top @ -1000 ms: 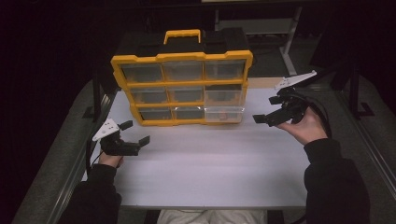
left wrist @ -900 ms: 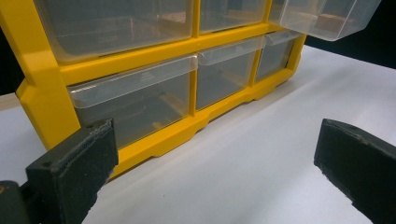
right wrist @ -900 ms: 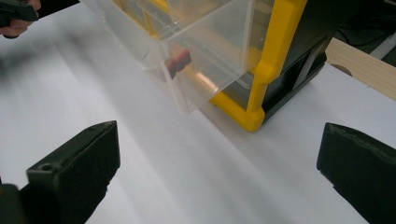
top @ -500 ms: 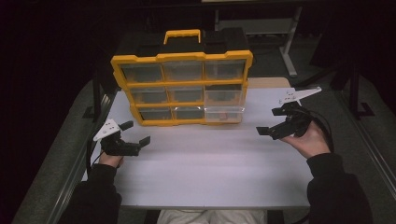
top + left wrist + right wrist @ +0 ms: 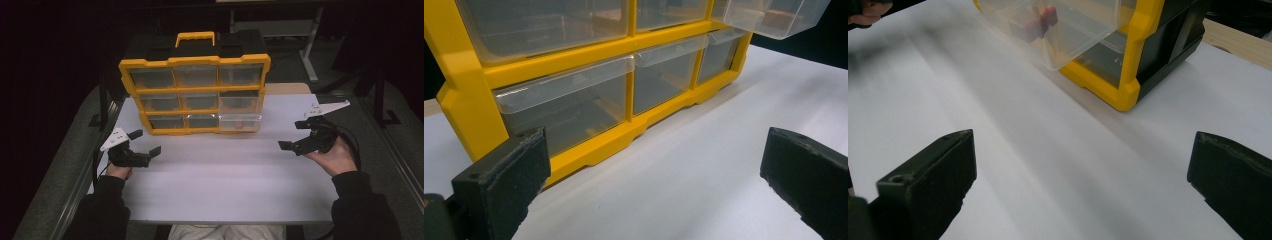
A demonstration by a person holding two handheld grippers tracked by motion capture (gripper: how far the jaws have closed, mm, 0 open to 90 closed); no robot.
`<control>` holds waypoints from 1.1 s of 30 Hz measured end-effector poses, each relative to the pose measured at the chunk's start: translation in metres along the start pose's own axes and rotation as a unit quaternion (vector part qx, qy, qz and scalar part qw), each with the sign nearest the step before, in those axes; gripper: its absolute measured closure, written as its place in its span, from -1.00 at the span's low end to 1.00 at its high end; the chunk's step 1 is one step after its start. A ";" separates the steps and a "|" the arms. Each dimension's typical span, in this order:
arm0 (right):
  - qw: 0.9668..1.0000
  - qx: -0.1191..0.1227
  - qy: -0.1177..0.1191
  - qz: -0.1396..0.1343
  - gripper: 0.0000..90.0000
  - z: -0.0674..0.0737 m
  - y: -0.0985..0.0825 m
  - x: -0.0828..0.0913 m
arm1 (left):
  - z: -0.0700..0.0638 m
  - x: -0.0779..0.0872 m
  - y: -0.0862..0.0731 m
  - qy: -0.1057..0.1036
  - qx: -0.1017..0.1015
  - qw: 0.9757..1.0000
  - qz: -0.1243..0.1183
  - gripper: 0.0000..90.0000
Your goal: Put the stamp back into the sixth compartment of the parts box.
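Note:
A yellow organiser box (image 5: 195,92) with clear drawers stands upright at the back of the white table (image 5: 220,185). Its bottom right drawer (image 5: 240,121) is pulled out and holds a small red item (image 5: 1040,22). My left gripper (image 5: 146,142) hovers open at the table's left, in front of the box's lower left corner (image 5: 469,120). My right gripper (image 5: 296,136) is open at the right, low over the table, its jaws wide apart with nothing between them. The pulled-out drawer (image 5: 1058,25) lies ahead of it.
The box has a yellow carry handle (image 5: 194,37) on top and black back corners. A wooden strip (image 5: 287,88) shows behind the table at the right. Metal frame legs (image 5: 307,55) stand in the dark behind.
My right gripper has moved down and toward the near side, from beside the box's right edge to low over the table. The left gripper has stayed put.

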State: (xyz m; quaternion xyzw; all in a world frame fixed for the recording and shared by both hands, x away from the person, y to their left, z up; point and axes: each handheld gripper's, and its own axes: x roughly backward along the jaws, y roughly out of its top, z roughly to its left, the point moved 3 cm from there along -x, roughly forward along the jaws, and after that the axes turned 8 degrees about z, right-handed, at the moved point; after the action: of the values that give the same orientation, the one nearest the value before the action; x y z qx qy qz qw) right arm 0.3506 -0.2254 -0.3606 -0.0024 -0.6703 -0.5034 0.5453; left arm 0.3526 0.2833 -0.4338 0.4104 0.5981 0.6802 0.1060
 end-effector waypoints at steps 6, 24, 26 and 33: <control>1.000 -0.001 0.002 0.000 -1.00 0.003 -0.009 -0.001 | 0.000 -0.001 0.000 0.001 -0.001 1.000 0.003 -1.00; 1.000 -0.023 -0.017 -0.004 -1.00 0.002 -0.050 -0.007 | -0.001 -0.002 -0.001 -0.001 -0.008 1.000 0.009 -1.00; 0.999 -0.030 -0.019 -0.008 -1.00 0.002 -0.057 -0.005 | -0.002 -0.002 -0.001 -0.001 -0.008 1.000 0.008 -1.00; 0.998 -0.051 -0.026 -0.013 -1.00 -0.001 -0.077 -0.002 | -0.002 -0.002 -0.001 0.000 -0.008 1.000 0.008 -1.00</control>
State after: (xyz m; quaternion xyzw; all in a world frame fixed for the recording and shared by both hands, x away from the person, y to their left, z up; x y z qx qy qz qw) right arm 0.3098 -0.2632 -0.4139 -0.0343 -0.6575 -0.5436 0.5206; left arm 0.3523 0.2810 -0.4352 0.4142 0.5897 0.6855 0.1040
